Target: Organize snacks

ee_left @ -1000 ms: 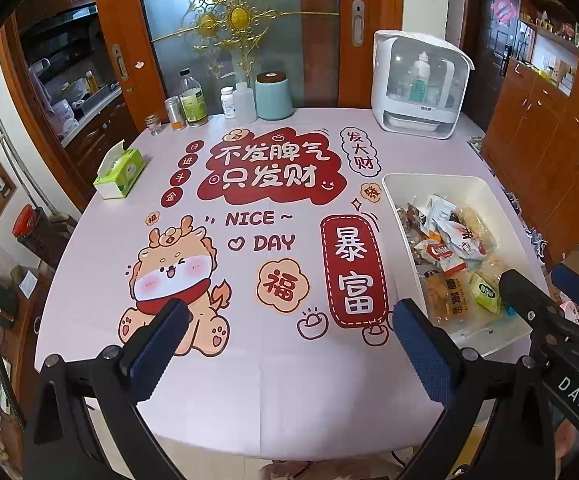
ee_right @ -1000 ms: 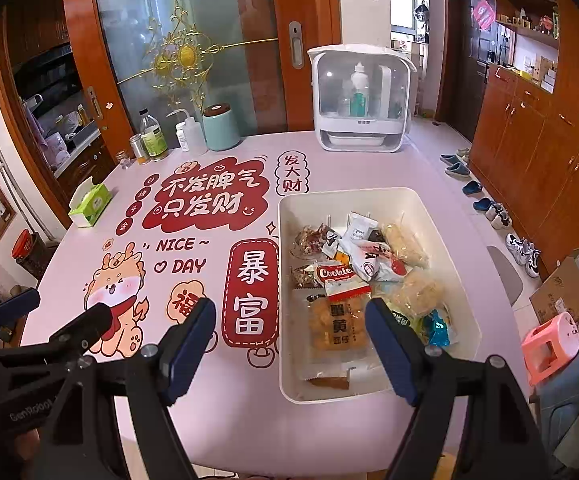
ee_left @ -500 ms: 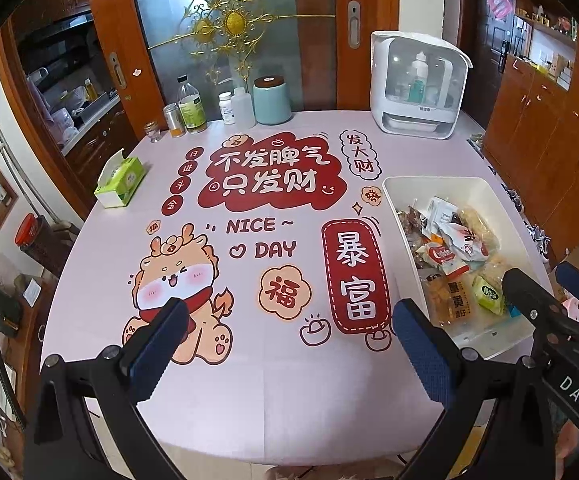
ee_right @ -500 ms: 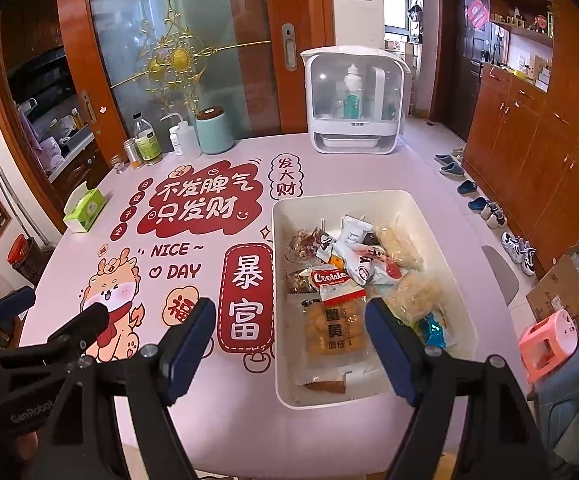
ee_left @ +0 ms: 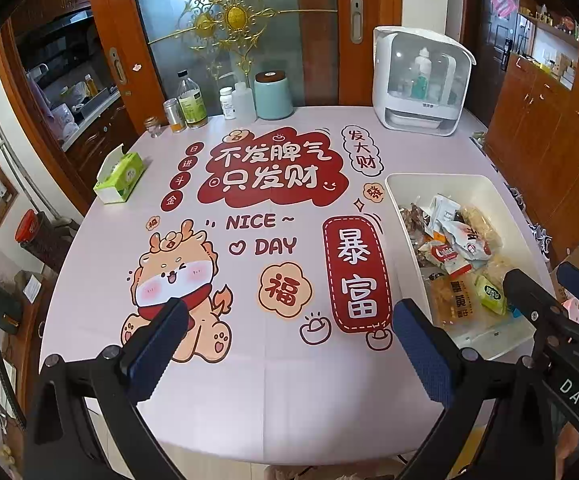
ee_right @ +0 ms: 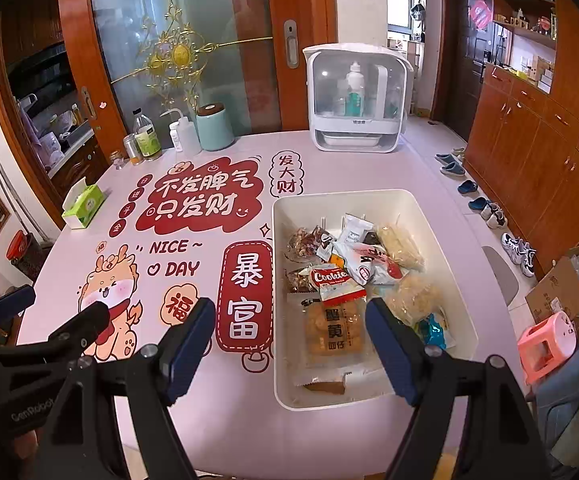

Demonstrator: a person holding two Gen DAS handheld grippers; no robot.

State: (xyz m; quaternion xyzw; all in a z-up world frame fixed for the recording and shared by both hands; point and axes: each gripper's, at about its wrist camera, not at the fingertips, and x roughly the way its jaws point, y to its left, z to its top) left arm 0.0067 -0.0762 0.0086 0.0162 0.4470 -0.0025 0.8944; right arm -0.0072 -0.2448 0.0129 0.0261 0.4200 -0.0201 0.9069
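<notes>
A white rectangular bin sits on the right side of the pink table and holds several packaged snacks: a red Cookie pack, an orange biscuit pack, a white pack, a blue wrapper. My right gripper is open and empty, above the bin's near left edge. My left gripper is open and empty over the table's front, left of the bin. The right gripper's fingers show in the left wrist view.
At the table's far edge stand a white appliance, a teal canister, bottles and small jars. A green tissue box lies at the left edge. A pink stool, a cardboard box and shoes are on the floor to the right.
Both grippers have shifted slightly, with the table and bin sitting a little lower in view. Jaws stay open; nothing was grasped.
</notes>
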